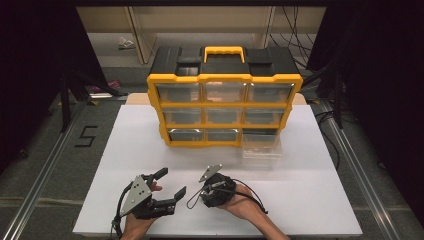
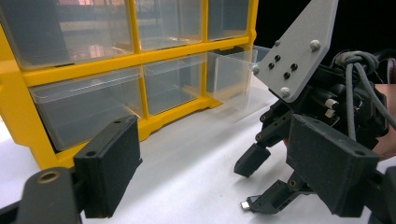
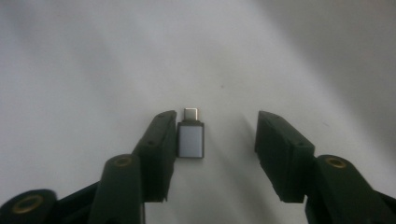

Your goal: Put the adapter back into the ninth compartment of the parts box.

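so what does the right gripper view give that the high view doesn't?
Right gripper view: a small silver USB-C adapter lying on the table between the right gripper jaws, against one jaw, with a gap to the other. High view: the yellow-and-black drawer organiser, its clear bottom-right drawer pulled out, and the left gripper. Both: the white tabletop.

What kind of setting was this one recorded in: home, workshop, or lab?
Most likely a lab recording station. A white board lies on a metal-railed frame with dark curtains beside it, loose cables run along the floor behind, and a yellow drawer organizer stands staged as the prop.
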`<action>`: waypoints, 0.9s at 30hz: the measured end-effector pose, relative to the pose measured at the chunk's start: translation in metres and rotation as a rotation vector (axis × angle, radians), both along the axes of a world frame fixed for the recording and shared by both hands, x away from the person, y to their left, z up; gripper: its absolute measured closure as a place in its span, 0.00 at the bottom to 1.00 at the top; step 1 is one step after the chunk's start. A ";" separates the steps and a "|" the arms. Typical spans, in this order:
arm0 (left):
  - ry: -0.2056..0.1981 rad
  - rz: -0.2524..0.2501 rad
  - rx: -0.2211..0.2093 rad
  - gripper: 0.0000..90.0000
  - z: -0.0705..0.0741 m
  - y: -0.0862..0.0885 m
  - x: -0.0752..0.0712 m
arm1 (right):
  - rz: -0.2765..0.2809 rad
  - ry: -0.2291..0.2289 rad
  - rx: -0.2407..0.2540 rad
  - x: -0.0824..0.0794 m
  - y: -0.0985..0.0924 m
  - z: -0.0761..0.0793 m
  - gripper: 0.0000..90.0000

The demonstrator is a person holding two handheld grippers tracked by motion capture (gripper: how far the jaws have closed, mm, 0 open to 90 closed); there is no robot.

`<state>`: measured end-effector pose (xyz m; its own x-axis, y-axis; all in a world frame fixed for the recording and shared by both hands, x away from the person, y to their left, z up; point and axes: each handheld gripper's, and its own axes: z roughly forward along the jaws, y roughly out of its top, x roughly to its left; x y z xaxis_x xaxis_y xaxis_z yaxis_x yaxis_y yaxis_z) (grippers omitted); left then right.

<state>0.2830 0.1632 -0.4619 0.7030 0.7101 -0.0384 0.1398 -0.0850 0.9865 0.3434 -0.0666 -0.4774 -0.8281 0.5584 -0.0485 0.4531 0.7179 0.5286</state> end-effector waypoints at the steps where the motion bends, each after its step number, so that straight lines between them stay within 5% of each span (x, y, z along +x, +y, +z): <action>1: 0.001 0.000 0.000 0.19 0.000 0.000 0.000 | 0.003 0.006 -0.003 0.000 0.000 0.000 0.58; 16: 0.002 0.002 -0.002 0.19 0.000 0.000 0.000 | 0.039 0.066 -0.008 0.003 0.002 0.003 0.80; 27: 0.002 0.004 -0.001 0.19 0.000 0.001 0.000 | 0.049 0.052 -0.015 0.004 0.000 0.006 0.85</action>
